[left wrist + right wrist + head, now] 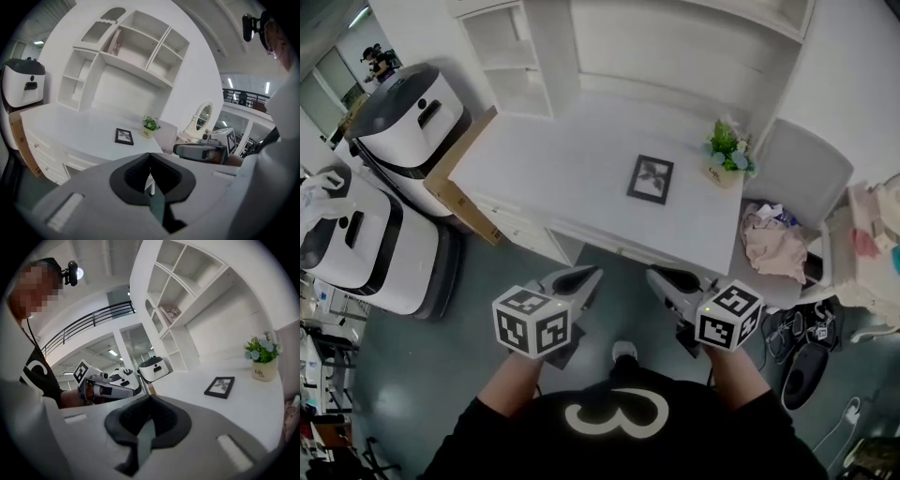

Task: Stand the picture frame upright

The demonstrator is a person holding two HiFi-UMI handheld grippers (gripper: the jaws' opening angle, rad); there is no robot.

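Note:
A black picture frame (650, 179) lies flat on the white desk (572, 159), right of the middle; it also shows as the dark frame (124, 136) in the left gripper view and the flat frame (220, 386) in the right gripper view. My left gripper (578, 278) and right gripper (664, 280) hang side by side in front of the desk's near edge, well short of the frame. Both are shut with nothing between their jaws. Each gripper sees the other: the right gripper (199, 151) and the left gripper (112, 388).
A small potted plant (727, 153) stands right of the frame. White shelving (516, 56) rises behind the desk. A grey chair (802, 178) with cloth (773, 242) stands at the right. White machines (403, 112) and a cardboard sheet (459, 178) sit at the left.

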